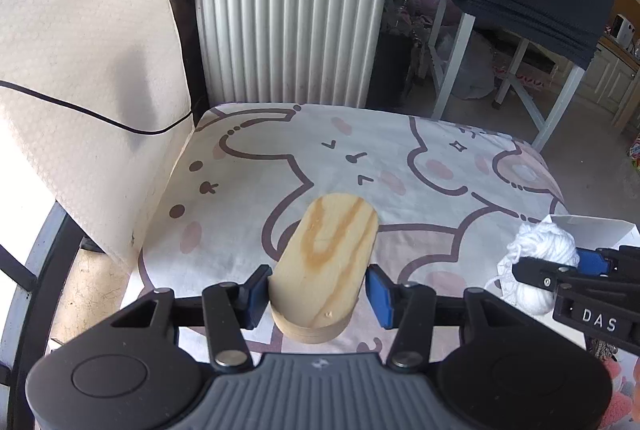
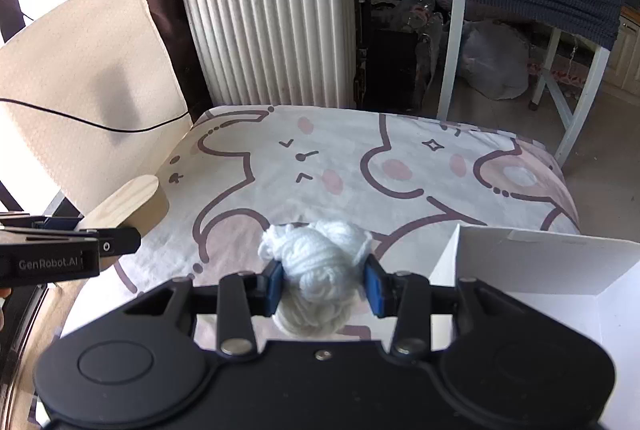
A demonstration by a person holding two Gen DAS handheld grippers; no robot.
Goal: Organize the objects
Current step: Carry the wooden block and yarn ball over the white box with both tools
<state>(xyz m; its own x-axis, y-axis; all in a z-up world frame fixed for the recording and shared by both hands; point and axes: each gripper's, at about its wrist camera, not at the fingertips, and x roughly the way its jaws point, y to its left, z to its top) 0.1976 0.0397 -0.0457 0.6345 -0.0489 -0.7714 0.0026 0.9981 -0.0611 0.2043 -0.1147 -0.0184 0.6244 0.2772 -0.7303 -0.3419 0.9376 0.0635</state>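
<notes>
My left gripper (image 1: 318, 292) is shut on an oval wooden block (image 1: 328, 254), which it holds up over the cartoon-print cloth (image 1: 420, 158). The same wooden block (image 2: 132, 200) shows at the left of the right wrist view, with the left gripper's fingers (image 2: 108, 244) clamped on it. My right gripper (image 2: 323, 284) is shut on a ball of white yarn (image 2: 320, 258), held above the cloth (image 2: 360, 166). That yarn (image 1: 540, 250) and the right gripper (image 1: 560, 270) appear at the right edge of the left wrist view.
A white open box (image 2: 540, 270) sits at the right on the cloth, its flap (image 1: 592, 230) behind the yarn. A ribbed white suitcase (image 1: 288, 14) stands behind the table. A cream padded sheet (image 1: 88, 110) with a black cable leans at the left. A white-legged table with dark cloth (image 1: 540, 2) stands at the right.
</notes>
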